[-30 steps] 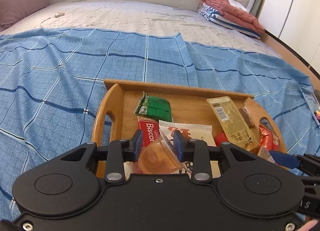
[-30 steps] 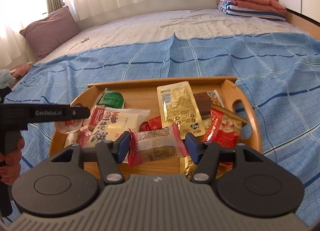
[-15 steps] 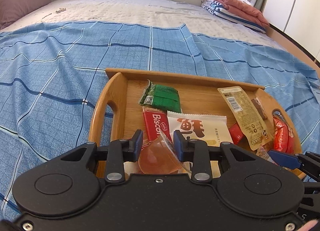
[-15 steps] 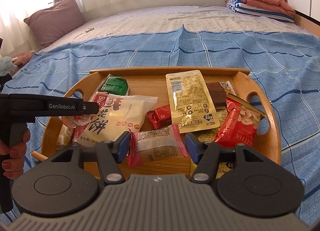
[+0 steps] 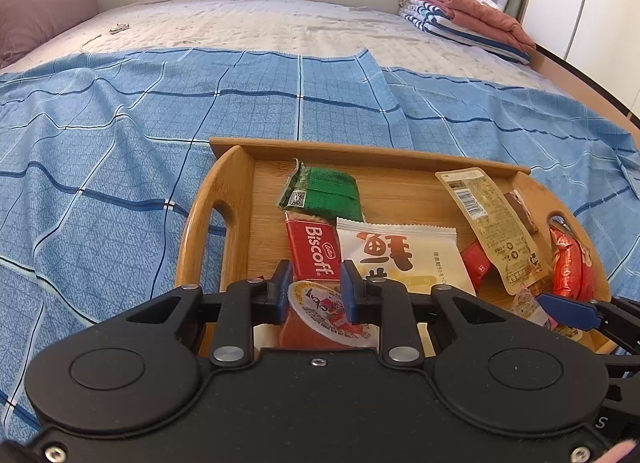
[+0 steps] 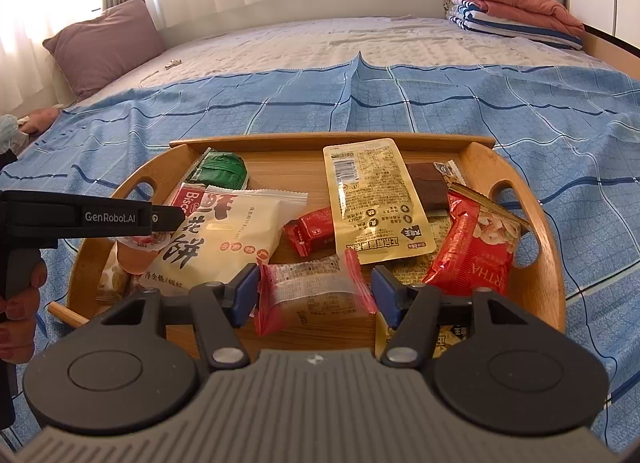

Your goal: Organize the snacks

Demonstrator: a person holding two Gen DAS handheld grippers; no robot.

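- Wooden tray (image 6: 548,263) sits on a blue checked sheet (image 6: 280,103) on the bed, and it is full of snacks.
- The left gripper (image 5: 313,290) has its blue jaws closed tight on a small jelly cup (image 5: 328,319). The cup is pinched at its sides, with its printed lid facing up, above the near left part of the tray.
- The right gripper (image 6: 314,291) has its jaws partly open, one on each end of a clear cake packet with red ends (image 6: 314,293). The packet is held between them over the near edge of the tray, at about 6 o'clock.
- In the right wrist view, a green packet (image 6: 222,171) lies at 11 o'clock on the tray.
- A red Biscoff packet (image 5: 310,247) lies just below it, partly under a big white bag (image 6: 228,235).
- A long gold pouch (image 6: 372,199) lies at 12 o'clock, with a small red packet (image 6: 312,229) at its left.
- A brown bar (image 6: 428,187) and a red nut bag (image 6: 472,247) lie at 2 to 3 o'clock.
- A purple pillow (image 6: 104,43) and folded blankets (image 6: 516,11) sit far back on the bed.
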